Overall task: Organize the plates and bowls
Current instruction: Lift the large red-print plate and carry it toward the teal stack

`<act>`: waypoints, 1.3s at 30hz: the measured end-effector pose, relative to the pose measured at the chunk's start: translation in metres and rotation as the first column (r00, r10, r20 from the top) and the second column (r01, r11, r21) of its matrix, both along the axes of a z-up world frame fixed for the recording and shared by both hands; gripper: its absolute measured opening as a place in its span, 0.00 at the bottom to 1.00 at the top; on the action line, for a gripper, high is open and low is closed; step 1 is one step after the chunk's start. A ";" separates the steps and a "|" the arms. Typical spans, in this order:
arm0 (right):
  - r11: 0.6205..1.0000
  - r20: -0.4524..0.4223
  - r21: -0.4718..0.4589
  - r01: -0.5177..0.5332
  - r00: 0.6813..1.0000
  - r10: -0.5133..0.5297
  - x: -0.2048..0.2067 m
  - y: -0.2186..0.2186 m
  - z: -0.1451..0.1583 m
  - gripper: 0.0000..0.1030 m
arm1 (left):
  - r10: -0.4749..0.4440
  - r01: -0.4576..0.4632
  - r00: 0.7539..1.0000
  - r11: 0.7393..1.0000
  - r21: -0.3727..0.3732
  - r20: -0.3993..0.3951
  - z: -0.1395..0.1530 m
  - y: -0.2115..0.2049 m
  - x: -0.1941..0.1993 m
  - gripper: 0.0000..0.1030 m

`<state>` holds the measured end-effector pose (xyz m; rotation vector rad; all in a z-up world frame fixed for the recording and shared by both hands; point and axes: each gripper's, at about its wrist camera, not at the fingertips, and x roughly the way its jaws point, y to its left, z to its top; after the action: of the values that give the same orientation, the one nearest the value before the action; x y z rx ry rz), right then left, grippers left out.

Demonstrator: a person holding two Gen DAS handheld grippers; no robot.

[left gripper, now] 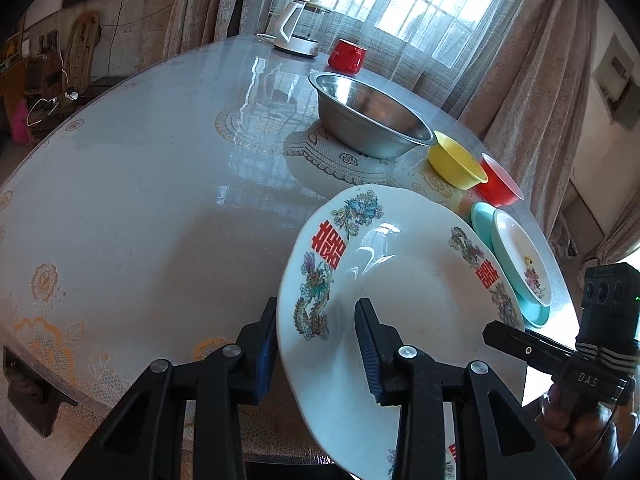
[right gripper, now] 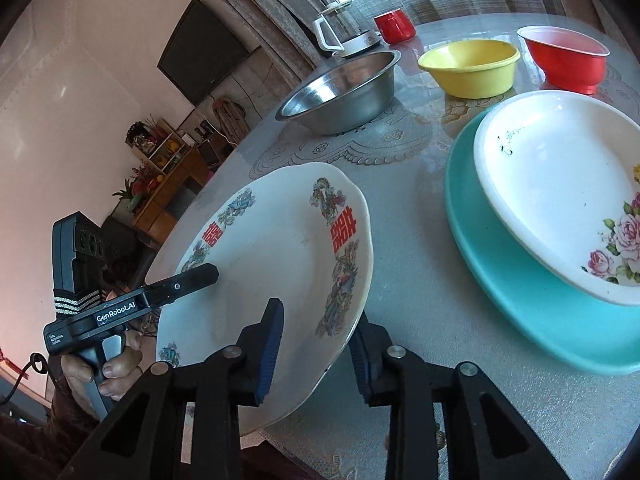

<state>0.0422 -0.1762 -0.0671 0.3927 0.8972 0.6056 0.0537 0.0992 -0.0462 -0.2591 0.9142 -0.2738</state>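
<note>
Both tools, left tool (left gripper: 316,344) and right tool (right gripper: 316,344), clamp the white dragon plate (left gripper: 400,280) bearing red double-happiness characters, lower centre; "GenRobot.AI" marks the left tool's body.

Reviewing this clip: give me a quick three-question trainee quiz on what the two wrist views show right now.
1. True or false: both the left gripper and the right gripper have fingers on either side of the dragon plate rim.
2. What does the floral plate rest on?
A. teal plate
B. steel bowl
C. bare table
3. Fill in: the bowl between the steel bowl and the red bowl is ____.

Key: 1 true; 2 A; 3 yellow.
</note>
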 end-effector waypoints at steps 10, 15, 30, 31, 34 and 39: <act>0.999 0.019 0.023 -0.037 0.999 0.036 0.001 -0.001 -0.001 0.31 | 0.005 -0.007 0.999 0.999 0.045 0.049 -0.001 -0.010 0.003 0.47; 0.999 0.035 -0.016 -0.027 0.999 0.028 -0.002 0.003 0.000 0.21 | 0.016 -0.019 0.998 0.999 0.044 0.059 -0.001 -0.012 0.003 0.51; 0.998 0.018 -0.049 -0.031 0.999 0.032 0.000 0.009 0.004 0.20 | -0.015 0.009 0.999 0.994 0.110 0.050 0.002 -0.014 -0.002 0.38; 0.997 0.027 -0.076 -0.023 0.999 0.026 -0.001 0.012 0.006 0.20 | -0.005 -0.001 0.999 0.993 0.118 0.053 0.003 -0.015 -0.004 0.38; 0.991 0.059 -0.136 -0.011 0.998 0.019 -0.002 0.016 0.009 0.22 | -0.011 0.001 0.997 0.989 0.148 0.071 0.005 -0.019 -0.008 0.38; 0.978 0.108 -0.209 -0.004 0.994 0.028 -0.006 0.019 0.015 0.23 | -0.008 -0.002 0.997 0.990 0.138 0.072 0.004 -0.019 -0.011 0.38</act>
<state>0.0364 -0.1569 -0.0525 0.1613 0.8486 0.5367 0.0427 0.0802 -0.0426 -0.1195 0.8576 -0.2200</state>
